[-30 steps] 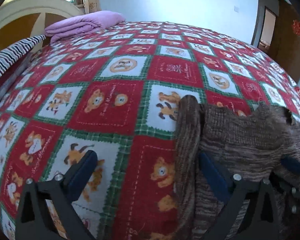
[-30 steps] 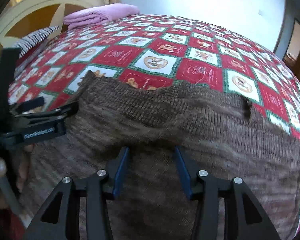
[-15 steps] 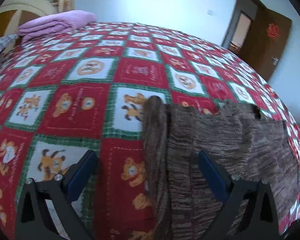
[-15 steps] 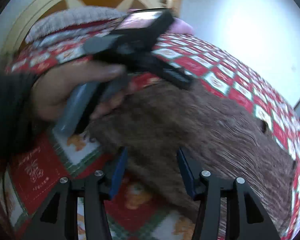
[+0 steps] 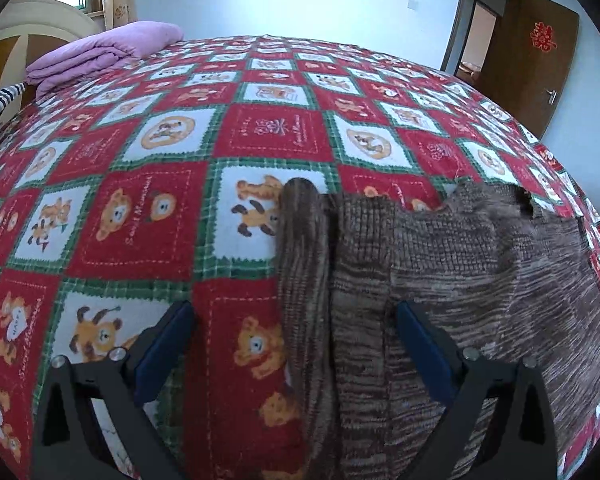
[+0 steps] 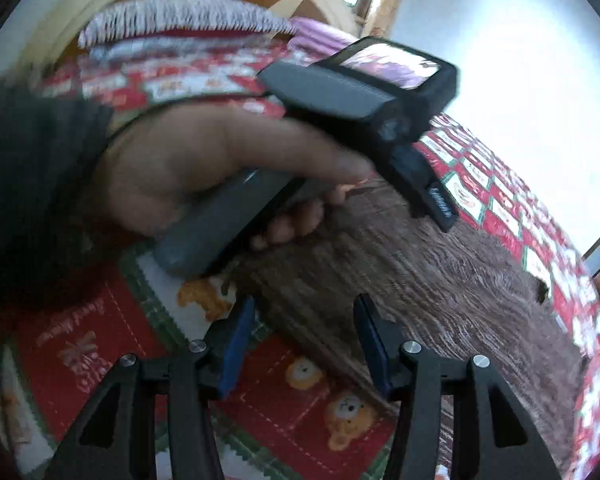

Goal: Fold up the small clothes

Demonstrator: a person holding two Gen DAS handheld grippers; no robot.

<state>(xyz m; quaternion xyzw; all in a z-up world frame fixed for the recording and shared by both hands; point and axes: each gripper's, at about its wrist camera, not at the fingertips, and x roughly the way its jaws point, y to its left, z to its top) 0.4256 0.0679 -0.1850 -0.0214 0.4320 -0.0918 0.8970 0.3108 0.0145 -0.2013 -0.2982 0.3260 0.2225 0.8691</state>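
We see the brown knitted marled sweater (image 5: 480, 280) lying on the bed with the red, white and green bear-patterned quilt (image 5: 148, 216), at about 4 o'clock in the left wrist view. One sleeve (image 5: 304, 280) is folded in along its left edge, like a long roll. The left tongs (image 5: 294, 348) stand wide apart and hold nothing; the sleeve and the edge of the body lie between the jaws, but the pads do not press them. In the right wrist view the right tongs (image 6: 304, 340) are about half open over the lower corner of the sweater, also with no cloth pressed. The person's hand (image 6: 220, 176), at 10 o'clock there, holds the handle of the left tool very near.

We think some things can go wrong here. If the left tongs close now, they may take the sleeve roll together with the quilt under it, and a lift would pull the quilt up. A grip on only the top layer would let the folded sleeve open again. The two tools are close, so they may hit each other. The right view is blurred, so we cannot tell exactly where the hem lies.
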